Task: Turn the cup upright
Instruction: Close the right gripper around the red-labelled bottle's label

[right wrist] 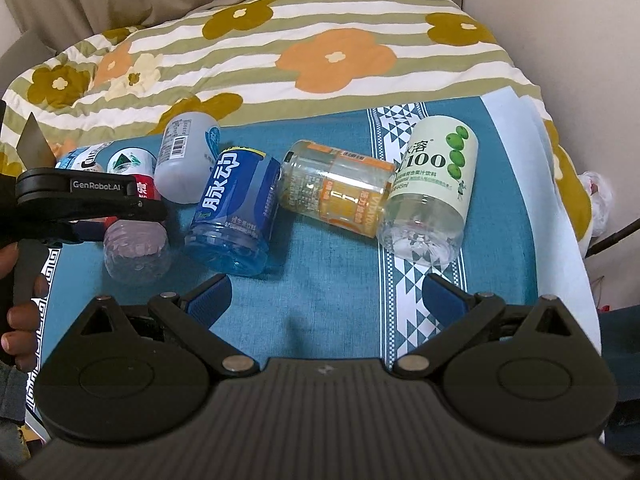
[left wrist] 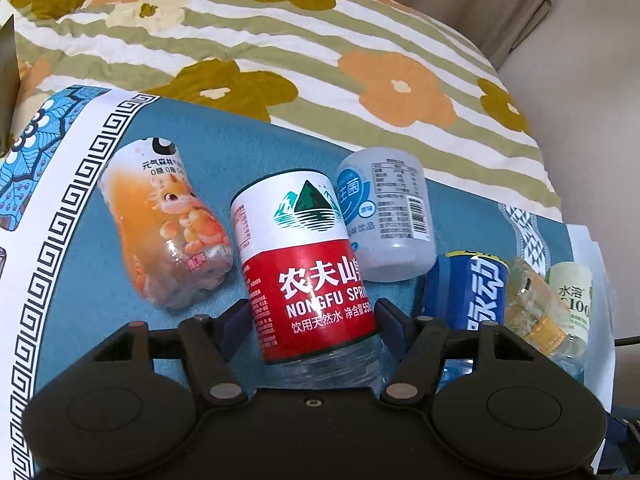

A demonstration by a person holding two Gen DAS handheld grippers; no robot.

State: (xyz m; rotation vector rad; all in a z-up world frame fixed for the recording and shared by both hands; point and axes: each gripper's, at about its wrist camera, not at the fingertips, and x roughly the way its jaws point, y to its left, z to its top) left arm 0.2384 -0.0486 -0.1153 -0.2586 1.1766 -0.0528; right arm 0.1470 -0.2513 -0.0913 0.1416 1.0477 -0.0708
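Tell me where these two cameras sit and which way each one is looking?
Left wrist: on the left gripper, looking forward along its fingers, which straddle the red-label bottle.
Right wrist: on the right gripper, open over the blue cloth; the left gripper and the person's hand show at left.
Shared: the same bottle row, including the blue bottle.

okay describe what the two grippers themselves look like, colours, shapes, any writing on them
Both are matte black plastic with round disc housings, silver rivets and angled linkage arms. The left gripper and right gripper have blue ribbed finger pads. Seen from the right wrist view, the left one reads GenRobot.AI in white.
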